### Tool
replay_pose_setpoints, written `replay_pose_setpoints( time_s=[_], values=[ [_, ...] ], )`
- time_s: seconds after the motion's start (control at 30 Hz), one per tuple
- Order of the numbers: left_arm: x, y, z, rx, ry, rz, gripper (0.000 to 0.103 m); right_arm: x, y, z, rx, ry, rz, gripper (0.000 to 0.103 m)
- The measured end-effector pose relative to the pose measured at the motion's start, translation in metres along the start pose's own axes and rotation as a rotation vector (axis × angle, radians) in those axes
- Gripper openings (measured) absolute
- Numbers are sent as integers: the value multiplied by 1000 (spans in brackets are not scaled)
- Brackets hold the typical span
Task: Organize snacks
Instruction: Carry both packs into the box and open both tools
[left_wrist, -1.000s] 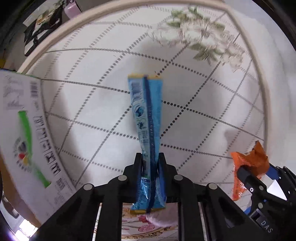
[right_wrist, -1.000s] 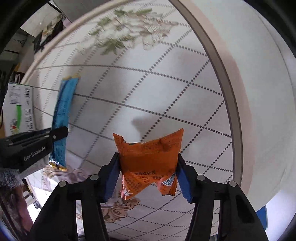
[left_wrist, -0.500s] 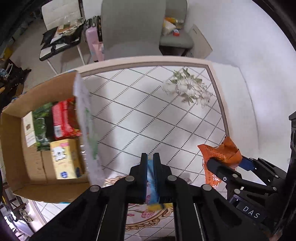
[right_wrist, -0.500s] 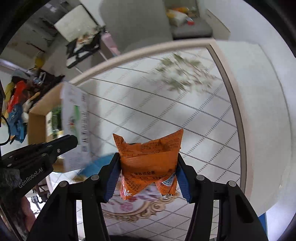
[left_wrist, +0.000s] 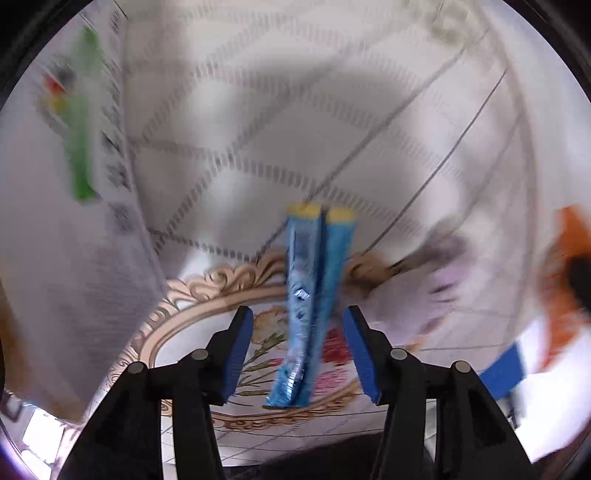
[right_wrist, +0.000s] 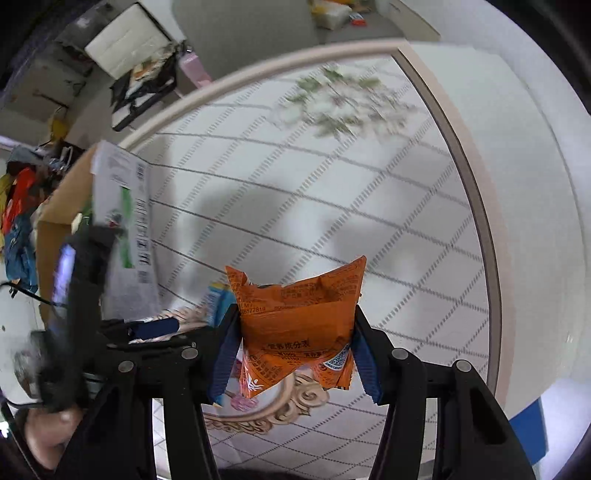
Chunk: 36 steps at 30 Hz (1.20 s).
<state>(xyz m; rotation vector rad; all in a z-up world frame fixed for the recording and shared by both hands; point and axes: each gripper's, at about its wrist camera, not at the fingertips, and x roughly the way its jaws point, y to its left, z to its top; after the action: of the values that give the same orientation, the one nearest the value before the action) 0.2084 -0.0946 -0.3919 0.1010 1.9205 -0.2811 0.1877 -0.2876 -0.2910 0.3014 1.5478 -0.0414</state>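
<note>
In the left wrist view a long blue snack packet (left_wrist: 312, 295) with yellow ends hangs free between the spread fingers of my left gripper (left_wrist: 298, 343), which is open; neither pad touches it. The view is blurred by motion. My right gripper (right_wrist: 293, 350) is shut on a crumpled orange snack packet (right_wrist: 299, 328), held upright between its blue pads. The blue packet's tip (right_wrist: 218, 299) shows just left of the orange one, beside the left gripper's body (right_wrist: 77, 280). The orange packet (left_wrist: 565, 291) appears as a blur at the right edge of the left view.
An open cardboard box (right_wrist: 59, 210) stands at the left, its white printed flap (right_wrist: 122, 225) raised. The tablecloth (right_wrist: 332, 192) has a diamond grid and flower prints. Chairs and clutter lie beyond the table's far edge. A hand (right_wrist: 44, 432) holds the left gripper.
My left gripper has opened and let go of the blue packet, and it has swung down toward the table. The right gripper keeps its hold on the orange packet.
</note>
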Motion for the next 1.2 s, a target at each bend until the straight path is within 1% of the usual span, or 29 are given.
replay_pose_setpoints(
  time_s=[0.03,0.07,0.13,0.17,0.2,0.23,0.33,0.43,0.53,0.57,0.63,0.73,0.8,0.83,0.87,0.9,1.0,1.07,1.2],
  values=[
    [8,-2,-1,6,11,22,49,4,-7,-1,11,8,-3,59],
    [17,-7,-2,24,13,84,52,7,-11,-2,18,13,-6,59],
    [24,-13,-4,46,-3,116,52,14,-22,-2,37,22,-9,59],
    [25,-16,-5,51,-19,135,50,16,-26,-2,46,25,-7,59],
    [24,-17,-6,52,-38,144,40,18,-28,-2,51,28,-6,59],
    [21,-19,-6,57,-58,136,19,20,-30,-2,55,30,-1,59],
    [8,-17,-7,27,-82,78,15,17,-29,-1,51,23,8,59],
    [-15,-16,-16,9,-135,36,14,9,-24,0,42,7,20,59],
    [-39,-15,-31,-2,-182,-32,14,-3,-15,3,27,-15,37,59],
    [-51,-15,-41,-11,-198,-81,14,-7,-11,3,22,-20,44,59],
    [-71,-12,-55,-23,-231,-141,14,-17,1,3,3,-33,65,59],
    [-107,-4,-78,-45,-300,-189,14,-35,26,2,-40,-58,98,59],
    [-131,14,-85,-57,-342,-221,14,-47,47,2,-79,-75,118,59],
    [-139,17,-87,-61,-353,-230,14,-53,58,1,-97,-82,126,59],
    [-153,29,-91,-76,-378,-242,14,-58,72,1,-122,-88,137,59],
    [-161,39,-89,-84,-401,-239,14,-63,86,0,-147,-92,147,59],
    [-181,82,-92,-135,-455,-226,14,-72,125,0,-207,-101,156,59],
    [-193,116,-94,-177,-486,-197,14,-73,153,1,-241,-103,154,59],
    [-199,180,-92,-247,-508,-142,14,-65,213,4,-291,-86,163,59]
  ],
)
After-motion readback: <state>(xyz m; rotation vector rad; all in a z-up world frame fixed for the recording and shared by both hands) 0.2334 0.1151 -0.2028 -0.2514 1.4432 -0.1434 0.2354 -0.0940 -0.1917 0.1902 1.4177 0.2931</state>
